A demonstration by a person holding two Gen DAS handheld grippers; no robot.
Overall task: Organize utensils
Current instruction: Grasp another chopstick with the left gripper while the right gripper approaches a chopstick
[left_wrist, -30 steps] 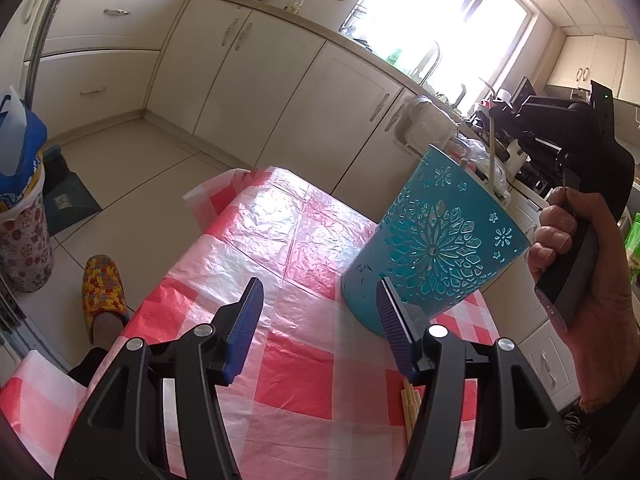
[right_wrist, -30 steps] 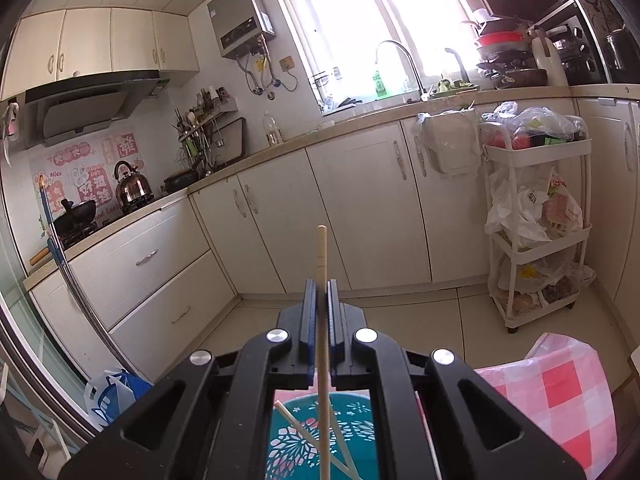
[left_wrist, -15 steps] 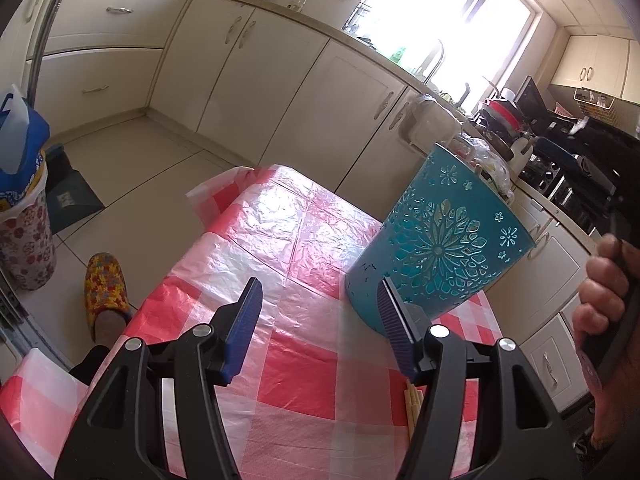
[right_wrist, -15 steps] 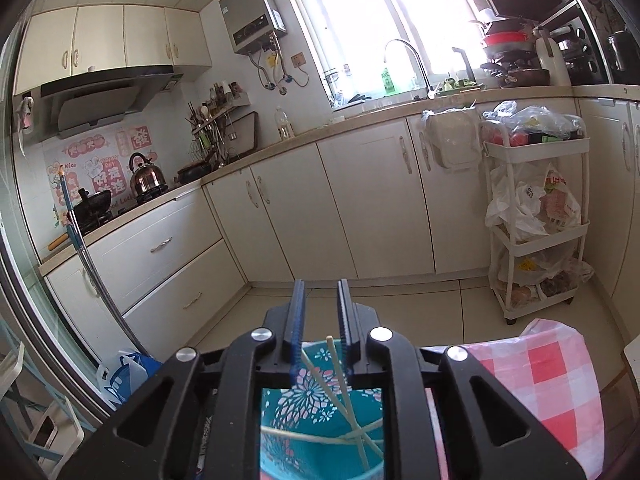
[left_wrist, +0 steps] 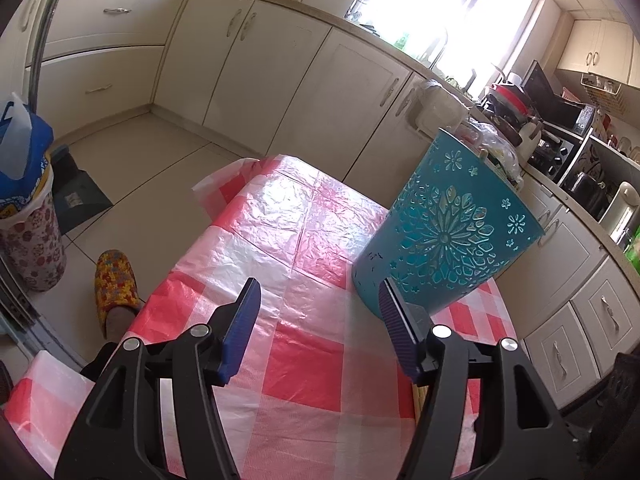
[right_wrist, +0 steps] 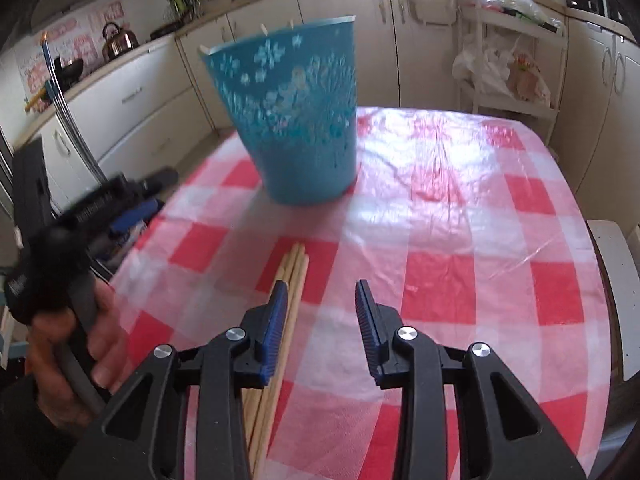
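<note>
While the left claw [left_wrist: 316,316] hangs open over the checked table [left_wrist: 280,240] beside the teal cut-out bin [left_wrist: 448,232], the right view shows chopstick tips [right_wrist: 262,29] above its rim and the right claw [right_wrist: 321,312], clamped on one chopstick a second ago, now open over loose chopsticks [right_wrist: 294,268].

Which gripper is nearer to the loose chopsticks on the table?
Right. The right gripper hovers open directly over the chopsticks; the left gripper sits off to their side, facing the blue holder.
</note>
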